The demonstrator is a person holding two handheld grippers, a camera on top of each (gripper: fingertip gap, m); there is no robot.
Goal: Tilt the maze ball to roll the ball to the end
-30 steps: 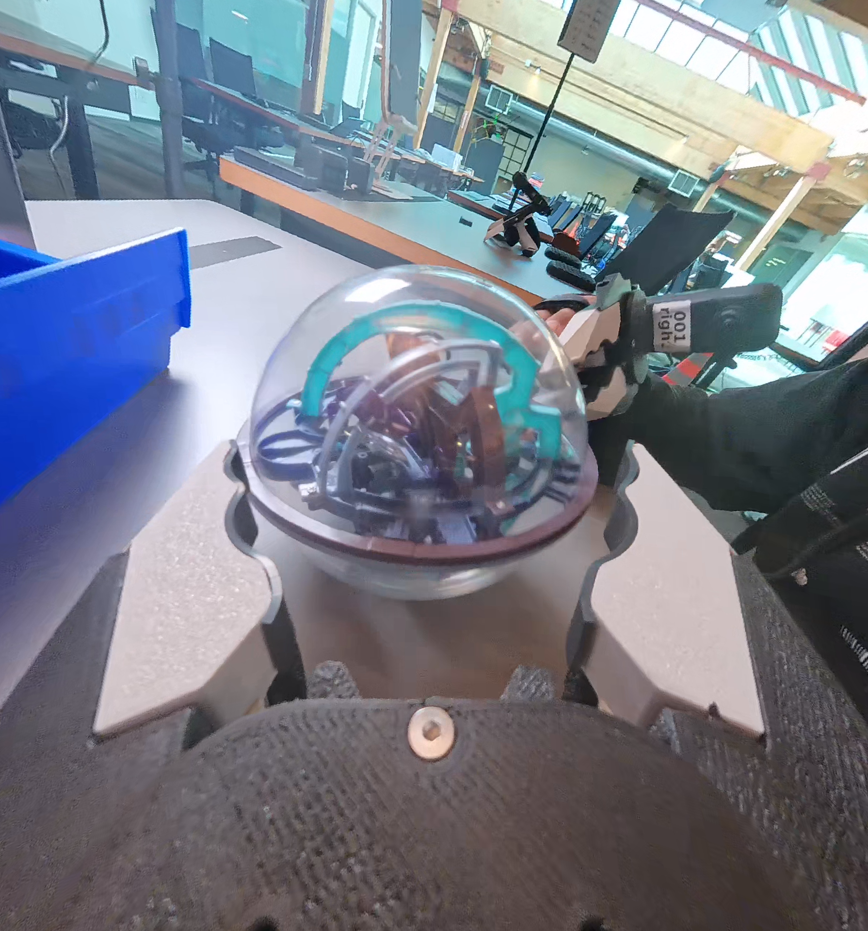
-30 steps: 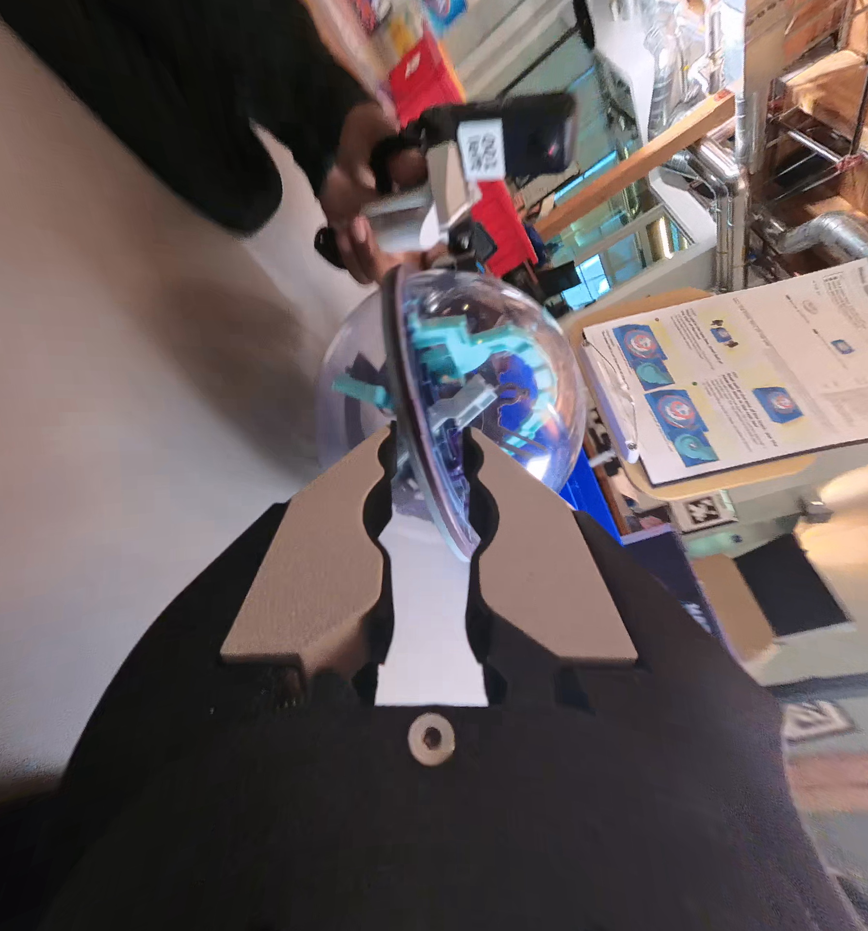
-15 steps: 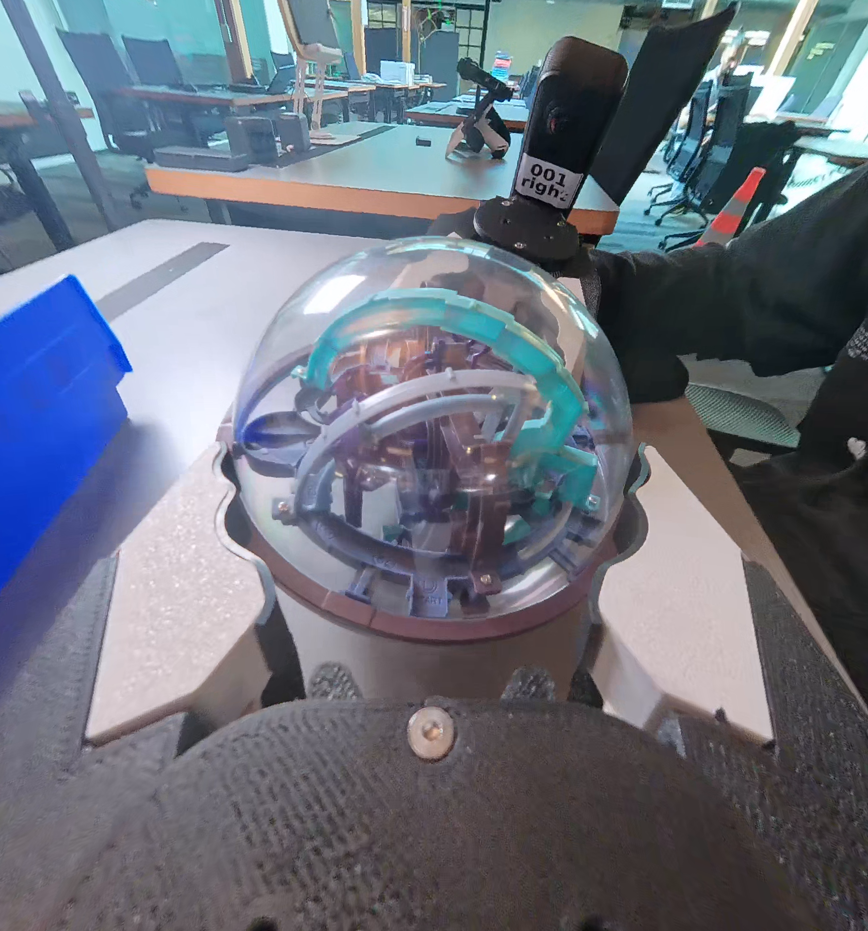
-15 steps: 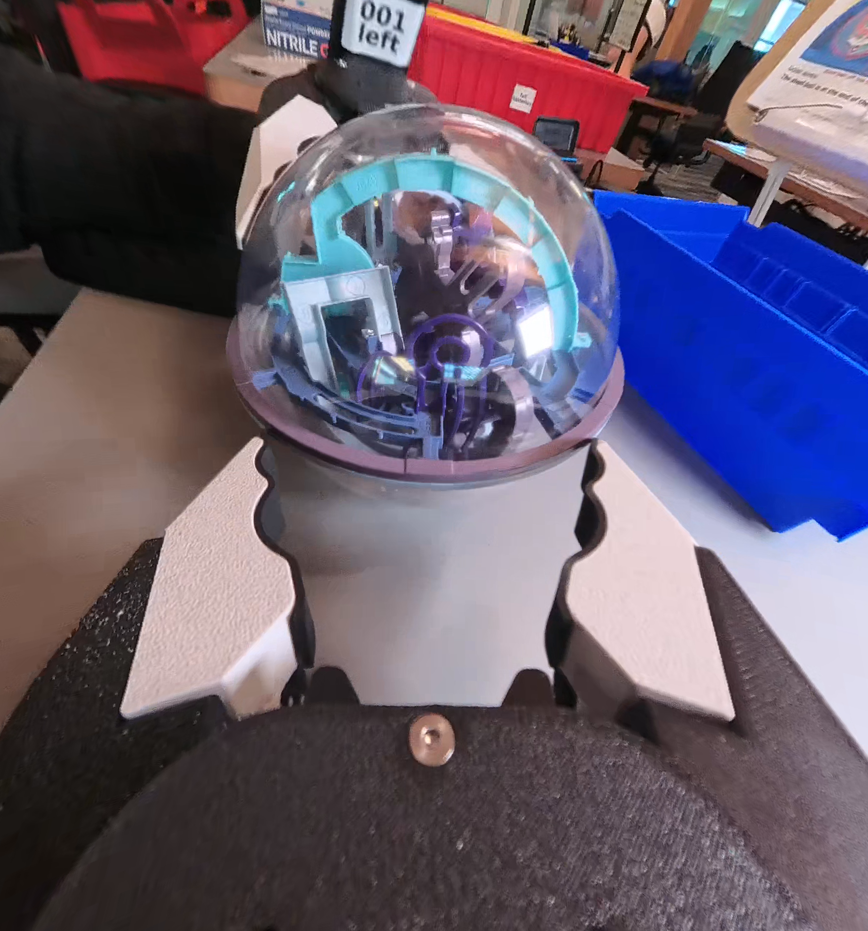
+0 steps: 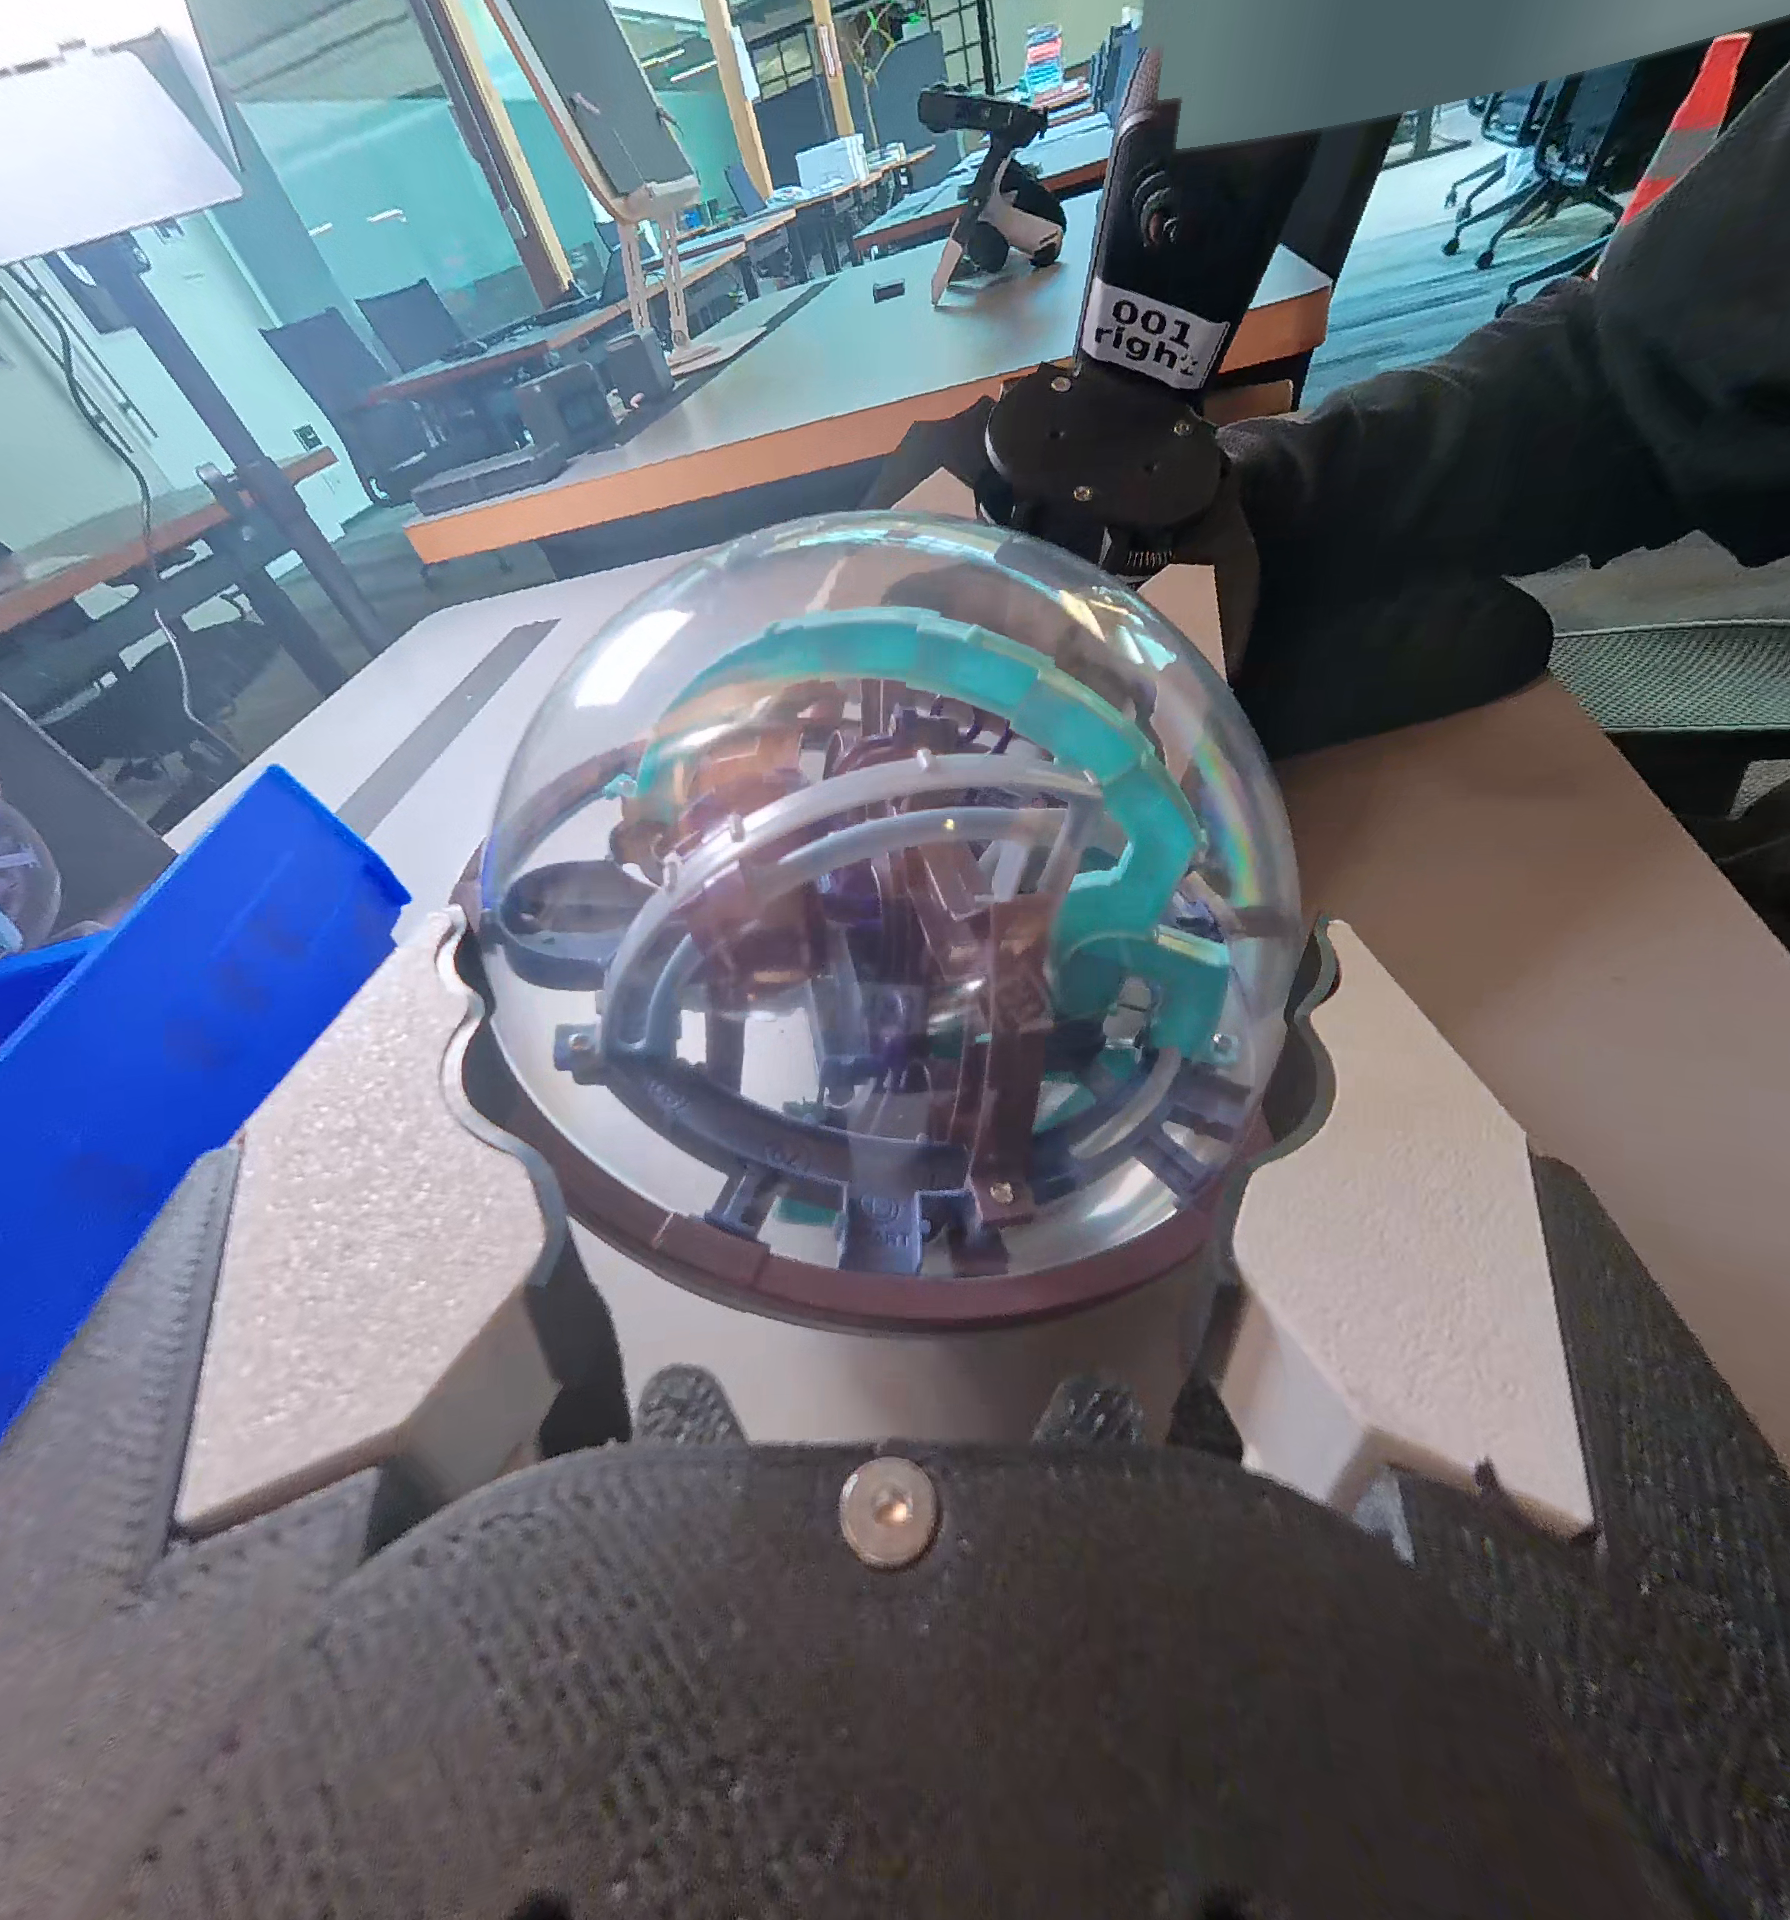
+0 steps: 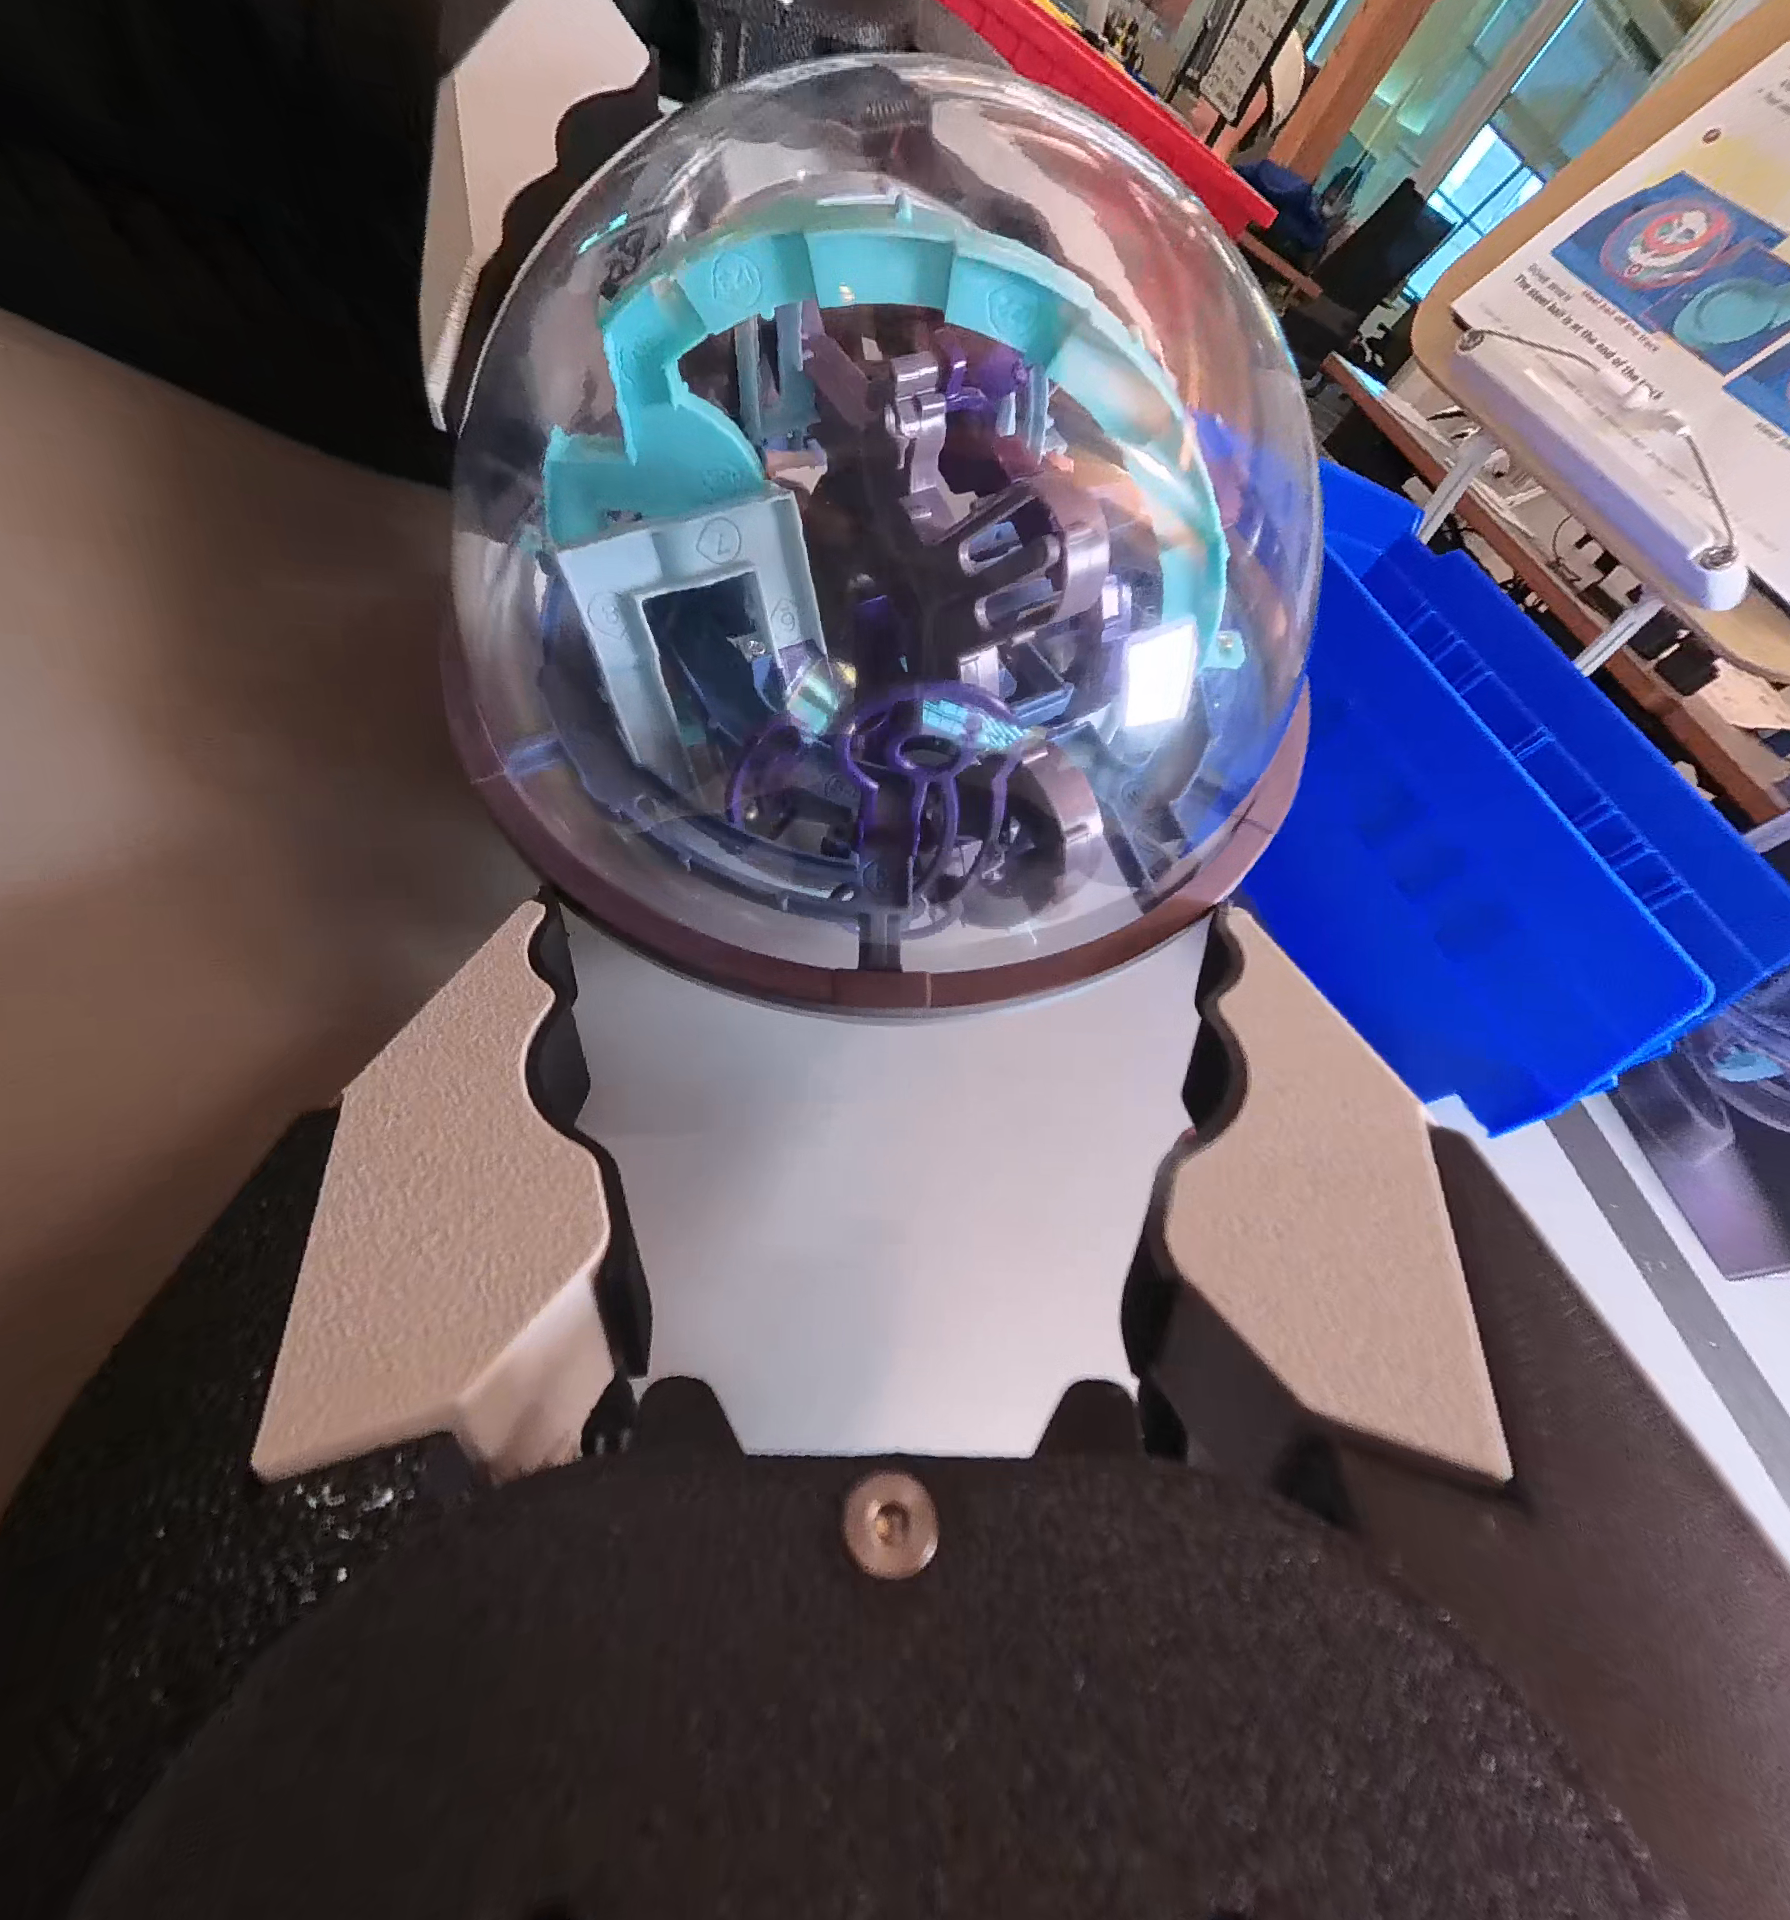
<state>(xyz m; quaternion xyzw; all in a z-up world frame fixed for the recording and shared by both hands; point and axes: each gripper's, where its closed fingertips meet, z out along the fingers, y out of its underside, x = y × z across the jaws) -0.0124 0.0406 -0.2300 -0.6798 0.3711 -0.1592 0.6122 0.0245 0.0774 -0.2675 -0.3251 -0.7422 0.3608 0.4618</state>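
Room: open office around me, rows of desks behind; nothing there threatens the job.
Counter (image 5: 1556,935): pale and smooth; the maze ball rests on it between my two tools, and a round shell on a slick top could roll if I let go carelessly.
Blue bin (image 6: 1514,790): just beside the sphere on one side; a wide tilt that way could knock the shell against its wall.
Maze ball (image 5: 891,914): clear sphere with a brown rim at its equator, teal, grey and purple tracks inside, sitting upright.
Left tool (image 5: 886,935): spread wide, fingers (image 5: 371,1164) hugging the rim on both sides; I judge they are pressing, so this is my real hold. A jerk here would shake the ball off its track.
Right tool (image 6: 875,935): open, fingertips (image 6: 455,1122) just short of the rim, gripping nothing. Closing off-centre could skid on the curved shell.
Steel ball (image 6: 823,694): small, shiny, on a track near the grey frame; a steep tilt would drop it, I think.
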